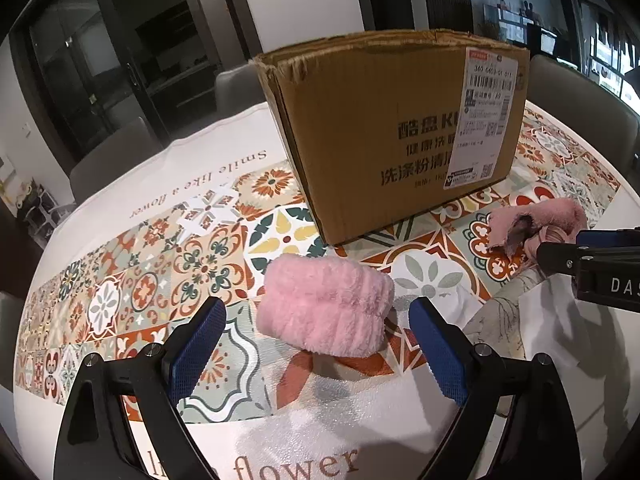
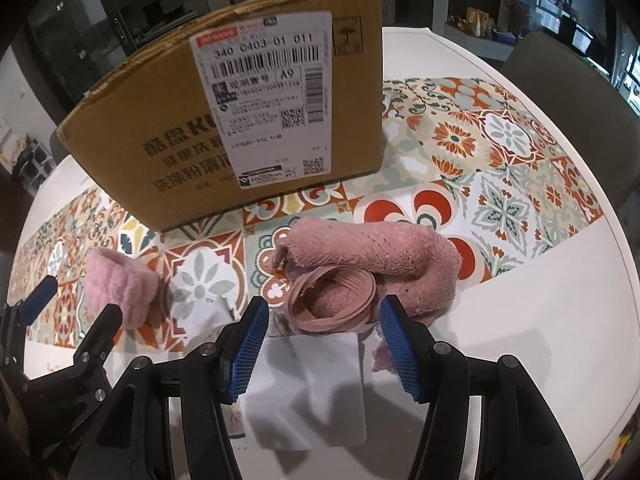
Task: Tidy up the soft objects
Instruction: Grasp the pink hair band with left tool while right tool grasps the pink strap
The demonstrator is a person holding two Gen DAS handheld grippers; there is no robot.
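**A:** Start at your own tools. Your left gripper (image 1: pixel 316 344) is spread wide, its blue pads on either side of the fluffy pink rolled cloth (image 1: pixel 326 306) but touching neither flank. Your right gripper (image 2: pixel 320 344) is also spread, its tips just short of the dusty-pink plush slipper (image 2: pixel 372 268), holding nothing.

**B:** So how far along are you?

**A:** By my reading, at the very start. Both soft things lie on the patterned tablecloth (image 1: pixel 160 264), in front of the cardboard box (image 1: pixel 392 128), and neither is lifted. If the box is where they go, both grasps and both transfers are left to you.

**B:** What does each camera give you that the other doesn't?

**A:** The left wrist view shows the rolled cloth squarely between your pads, and the box's left side panel; of the slipper it shows only one end, beside the body of your right tool. The right wrist view shows the whole slipper, curled with its ribbed sole (image 2: pixel 332 300) facing you, and a white sheet (image 2: pixel 308 392) lying flat under your fingers. Neither view looks into the box, so you cannot tell what it holds
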